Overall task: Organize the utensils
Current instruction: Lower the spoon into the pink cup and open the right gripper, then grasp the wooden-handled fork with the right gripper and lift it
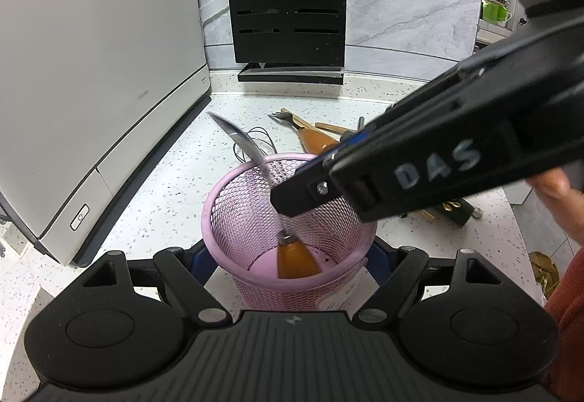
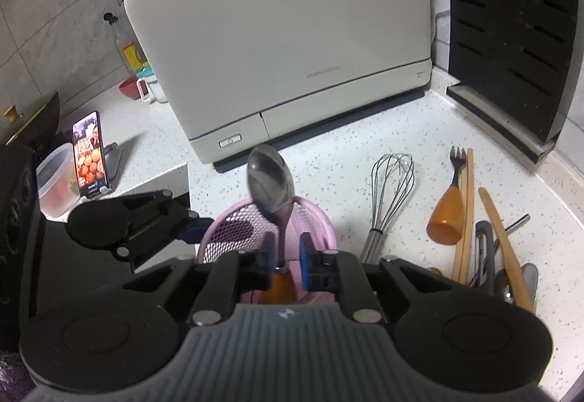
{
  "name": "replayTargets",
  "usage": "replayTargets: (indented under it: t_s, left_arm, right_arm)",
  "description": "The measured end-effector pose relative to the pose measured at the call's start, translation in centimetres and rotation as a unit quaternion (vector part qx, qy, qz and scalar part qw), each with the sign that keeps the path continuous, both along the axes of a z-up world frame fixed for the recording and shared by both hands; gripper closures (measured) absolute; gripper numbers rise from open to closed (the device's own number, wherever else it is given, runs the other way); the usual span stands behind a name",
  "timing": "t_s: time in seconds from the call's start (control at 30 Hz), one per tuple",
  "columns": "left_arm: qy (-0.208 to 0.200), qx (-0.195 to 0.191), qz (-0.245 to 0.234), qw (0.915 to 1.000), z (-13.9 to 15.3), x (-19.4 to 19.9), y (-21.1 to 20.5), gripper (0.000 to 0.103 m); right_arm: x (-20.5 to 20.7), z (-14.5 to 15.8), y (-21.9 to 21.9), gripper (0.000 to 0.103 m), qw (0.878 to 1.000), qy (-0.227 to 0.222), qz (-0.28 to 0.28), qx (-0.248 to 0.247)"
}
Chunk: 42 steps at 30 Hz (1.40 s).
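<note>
Inside pink wire-mesh cup [image 1: 288,219] clamped by left gripper [image 1: 292,267]: orange-handled steel spoon [image 2: 272,179], upright between right gripper's [image 2: 286,256] parted, non-touching pads.

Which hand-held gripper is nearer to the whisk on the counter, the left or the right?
Right. The right hand-held gripper is over the pink cup, with the whisk just to its right. The left hand-held gripper clamps the cup's far side.

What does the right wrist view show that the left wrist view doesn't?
Only the right wrist view: a phone on a stand, a whisk in full, and the right gripper with its pads apart around the spoon's stem. Only the left wrist view: the spoon's orange handle resting on the cup's floor. Both: the pink mesh cup, spoon and white appliance.
</note>
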State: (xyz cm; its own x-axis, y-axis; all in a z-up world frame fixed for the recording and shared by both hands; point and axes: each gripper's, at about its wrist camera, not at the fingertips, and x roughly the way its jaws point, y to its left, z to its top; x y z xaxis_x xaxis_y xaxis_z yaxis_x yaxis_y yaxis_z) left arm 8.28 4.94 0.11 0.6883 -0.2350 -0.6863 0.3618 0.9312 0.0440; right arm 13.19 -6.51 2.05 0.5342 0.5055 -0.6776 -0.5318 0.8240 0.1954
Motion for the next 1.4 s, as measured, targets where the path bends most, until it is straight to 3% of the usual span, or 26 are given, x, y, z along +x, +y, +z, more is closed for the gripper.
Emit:
replayTargets:
  t_s: [0.27, 0.4, 0.67, 1.03, 1.23, 1.4]
  left_arm:
    - [0.000, 0.001, 0.000, 1.0000, 0.0, 0.1, 0.0, 0.010]
    - [0.000, 0.002, -0.001, 1.0000, 0.0, 0.4, -0.1, 0.010]
    - [0.000, 0.005, 0.000, 1.0000, 0.1, 1.1, -0.1, 0.010]
    - [0.006, 0.003, 0.018, 0.9998, 0.2, 2.4, 0.6, 0.010]
    - [0.011, 0.002, 0.028, 0.9996, 0.2, 3.2, 0.6, 0.010]
    - [0.017, 0.001, 0.040, 0.9991, 0.2, 3.9, 0.6, 0.010]
  right_arm:
    - [-0.8, 2.3, -2.4, 0.072, 0.998, -0.048, -0.022, 0.030]
    - [0.1, 2.6, -4.4, 0.070, 0.996, -0.055, -0.060, 0.034]
    - [3.0, 0.9, -6.4, 0.072, 0.993, -0.019, -0.119, 0.017]
    - [8.4, -0.9, -5.9, 0.072, 0.991, 0.006, -0.132, -0.031]
    - [12.6, -1.7, -5.7, 0.090, 0.987, 0.067, -0.138, -0.052]
    - [15.1, -2.8, -4.7, 0.091, 0.981, 0.085, -0.144, -0.095]
